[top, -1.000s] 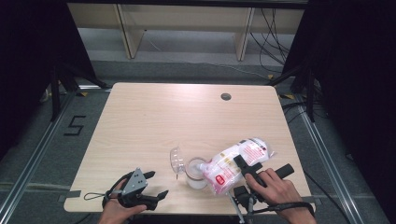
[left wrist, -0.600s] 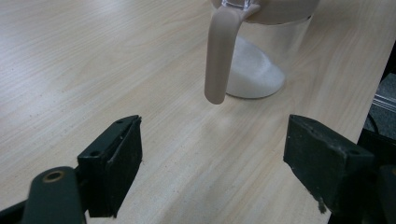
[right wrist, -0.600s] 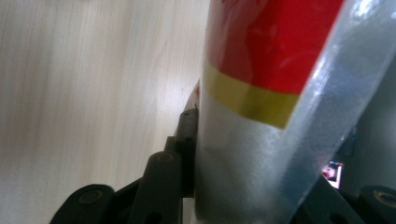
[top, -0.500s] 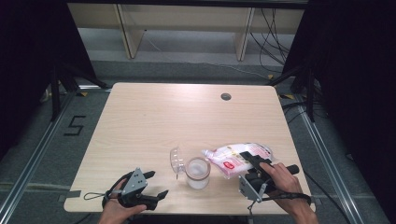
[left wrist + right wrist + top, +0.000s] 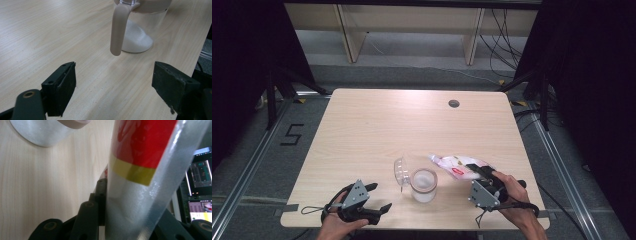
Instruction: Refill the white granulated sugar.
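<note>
High view overhead; both gripper views close, sharing the jar (image 5: 424, 184).

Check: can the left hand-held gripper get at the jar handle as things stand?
Probably yes. The left hand-held gripper is open and faces the jar; its handle hangs toward it over bare table, nothing between.

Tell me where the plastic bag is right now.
In the high view the plastic bag lies low over the table's near right part, clamped in the right gripper, just right of the clear jar.
</note>
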A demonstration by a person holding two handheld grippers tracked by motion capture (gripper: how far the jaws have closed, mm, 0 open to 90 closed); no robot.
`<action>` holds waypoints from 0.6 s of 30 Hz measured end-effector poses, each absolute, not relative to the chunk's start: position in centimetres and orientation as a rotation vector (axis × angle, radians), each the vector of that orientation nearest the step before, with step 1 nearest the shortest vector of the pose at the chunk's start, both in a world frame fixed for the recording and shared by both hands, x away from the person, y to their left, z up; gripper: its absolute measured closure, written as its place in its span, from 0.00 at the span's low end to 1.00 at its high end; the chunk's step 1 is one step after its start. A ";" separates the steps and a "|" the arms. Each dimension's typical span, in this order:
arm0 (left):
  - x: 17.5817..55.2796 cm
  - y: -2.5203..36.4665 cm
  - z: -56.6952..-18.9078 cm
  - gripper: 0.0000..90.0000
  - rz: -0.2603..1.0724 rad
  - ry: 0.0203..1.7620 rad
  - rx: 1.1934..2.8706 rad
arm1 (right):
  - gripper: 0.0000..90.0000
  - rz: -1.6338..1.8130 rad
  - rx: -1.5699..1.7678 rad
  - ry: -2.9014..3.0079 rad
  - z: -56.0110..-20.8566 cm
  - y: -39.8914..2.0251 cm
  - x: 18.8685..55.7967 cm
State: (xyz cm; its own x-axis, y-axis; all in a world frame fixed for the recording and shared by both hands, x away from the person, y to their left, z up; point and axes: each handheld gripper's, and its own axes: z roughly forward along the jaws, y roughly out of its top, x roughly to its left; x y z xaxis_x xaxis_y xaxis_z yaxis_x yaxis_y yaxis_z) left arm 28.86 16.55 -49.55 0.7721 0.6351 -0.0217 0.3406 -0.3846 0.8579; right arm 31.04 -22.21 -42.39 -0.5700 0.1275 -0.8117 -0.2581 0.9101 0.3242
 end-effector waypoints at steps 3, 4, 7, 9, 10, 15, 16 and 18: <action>28.8 16.5 -49.6 0.21 0.378 0.739 1.998 | 0.82 0.557 -0.087 2.134 -42.7 -22.4 31.3; 28.8 16.5 -49.6 0.21 0.378 0.738 1.998 | 0.82 0.570 -0.085 2.139 -42.8 -22.5 31.3; 28.8 16.5 -49.6 0.21 0.380 0.740 1.998 | 0.83 0.619 -0.052 2.155 -43.1 -22.5 31.5; 28.8 16.5 -49.6 0.21 0.380 0.739 1.999 | 0.83 0.628 -0.044 2.160 -43.2 -22.5 31.6; 28.8 16.5 -49.5 0.21 0.387 0.737 2.007 | 0.83 0.647 -0.032 2.163 -43.3 -22.6 31.7; 28.8 16.4 -49.6 0.21 0.382 0.732 2.003 | 0.84 0.720 0.009 2.193 -43.7 -22.9 32.1; 28.8 16.4 -49.6 0.21 0.382 0.731 2.003 | 0.85 0.729 0.016 2.194 -43.8 -23.0 32.2; 28.8 16.5 -49.6 0.21 0.378 0.730 2.014 | 0.85 0.748 0.051 2.197 -43.9 -23.1 32.2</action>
